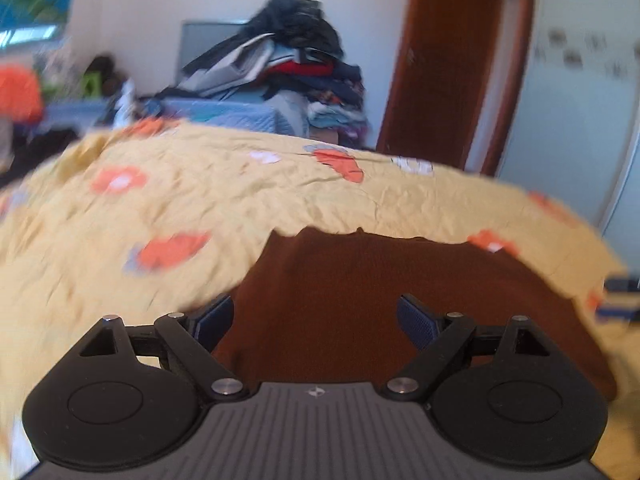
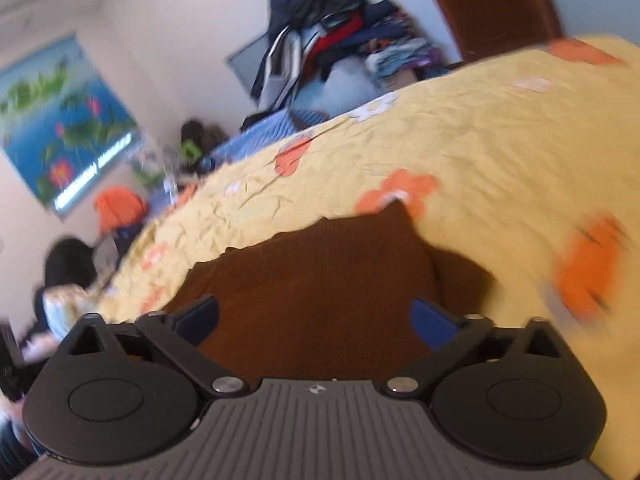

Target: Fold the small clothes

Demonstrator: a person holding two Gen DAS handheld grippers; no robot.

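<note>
A dark brown knit garment (image 1: 360, 280) lies flat on the yellow flowered bed cover (image 1: 200, 200). My left gripper (image 1: 316, 320) is open, its blue-padded fingers spread wide just above the garment's near part. In the right wrist view the same brown garment (image 2: 320, 272) lies on the bed cover (image 2: 500, 140), with one corner sticking up at its far right. My right gripper (image 2: 314, 320) is open and hovers over the garment's near part. Neither gripper holds anything.
A tall pile of clothes (image 1: 288, 64) stands beyond the bed's far edge, next to a brown wooden door (image 1: 452, 64). A person (image 2: 68, 280) sits at the bed's left side. A flower picture (image 2: 60, 120) hangs on the wall.
</note>
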